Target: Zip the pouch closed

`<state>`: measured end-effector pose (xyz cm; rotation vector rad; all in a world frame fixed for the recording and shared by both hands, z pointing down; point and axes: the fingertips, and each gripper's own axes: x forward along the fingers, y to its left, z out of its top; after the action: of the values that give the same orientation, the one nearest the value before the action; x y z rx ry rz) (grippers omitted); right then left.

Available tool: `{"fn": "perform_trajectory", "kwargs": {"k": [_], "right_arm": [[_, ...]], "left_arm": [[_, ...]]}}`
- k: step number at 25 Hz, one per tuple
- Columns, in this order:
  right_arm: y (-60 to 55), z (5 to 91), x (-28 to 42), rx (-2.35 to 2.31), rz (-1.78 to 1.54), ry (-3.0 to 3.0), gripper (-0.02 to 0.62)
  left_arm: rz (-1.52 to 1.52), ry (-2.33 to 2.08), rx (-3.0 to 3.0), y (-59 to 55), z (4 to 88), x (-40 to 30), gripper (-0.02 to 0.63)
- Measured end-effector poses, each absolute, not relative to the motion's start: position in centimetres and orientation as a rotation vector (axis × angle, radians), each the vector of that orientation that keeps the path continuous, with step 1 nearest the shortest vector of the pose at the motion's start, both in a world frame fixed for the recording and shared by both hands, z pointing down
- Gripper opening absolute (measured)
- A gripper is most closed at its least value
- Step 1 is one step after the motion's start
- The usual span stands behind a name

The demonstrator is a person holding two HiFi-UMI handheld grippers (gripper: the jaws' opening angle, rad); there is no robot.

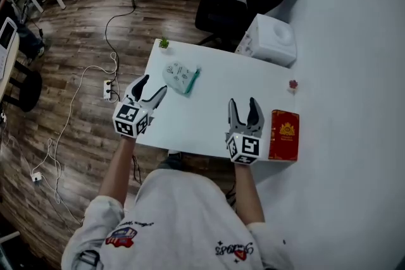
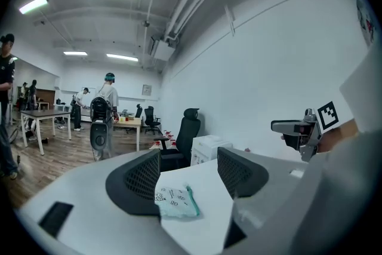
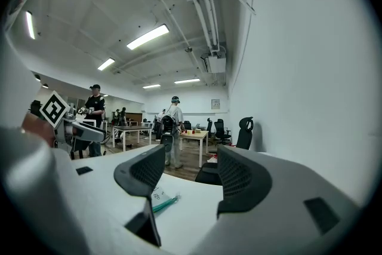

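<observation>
The person's white printed sweatshirt (image 1: 183, 224) sits nearest. Beyond it, the left gripper (image 1: 154, 86) and right gripper (image 1: 243, 104) hover with jaws spread and empty. The pale mint fabric pouch (image 1: 181, 77) lies on the white rectangular table (image 1: 190, 126), just ahead of the left gripper. It probably works best to pin one end and pinch the zip pull.

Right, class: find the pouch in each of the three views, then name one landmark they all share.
Head view: the pouch lies left of centre, on the table's far part.
Left gripper view: the pouch is low centre, framed by the open jaws.
Right gripper view: the pouch is low, left of centre, partly behind the left jaw.
Shared landmark: the white table.
</observation>
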<state>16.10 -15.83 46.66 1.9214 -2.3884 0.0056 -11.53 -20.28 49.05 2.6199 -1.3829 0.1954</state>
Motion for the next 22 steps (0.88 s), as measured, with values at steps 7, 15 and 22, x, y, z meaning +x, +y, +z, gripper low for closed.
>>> {"fn": "perform_trajectory", "kwargs": {"k": [7,15,22], "right_arm": [[-21.1,46.3,15.0,1.879,-0.071,-2.341,0.261],[-24.1,48.4,18.8,1.92,0.039,-2.293,0.259],[-26.9,50.4,20.1,1.846,0.11,-2.321,0.258]], "left_arm": [[0.179,-1.275,2.628,-26.6,51.0,-10.0,0.293],[0.239,-1.173,2.634,-31.0,52.7,-6.0,0.291],[0.295,-1.166,2.606,-32.9,53.6,-4.0,0.291]]}}
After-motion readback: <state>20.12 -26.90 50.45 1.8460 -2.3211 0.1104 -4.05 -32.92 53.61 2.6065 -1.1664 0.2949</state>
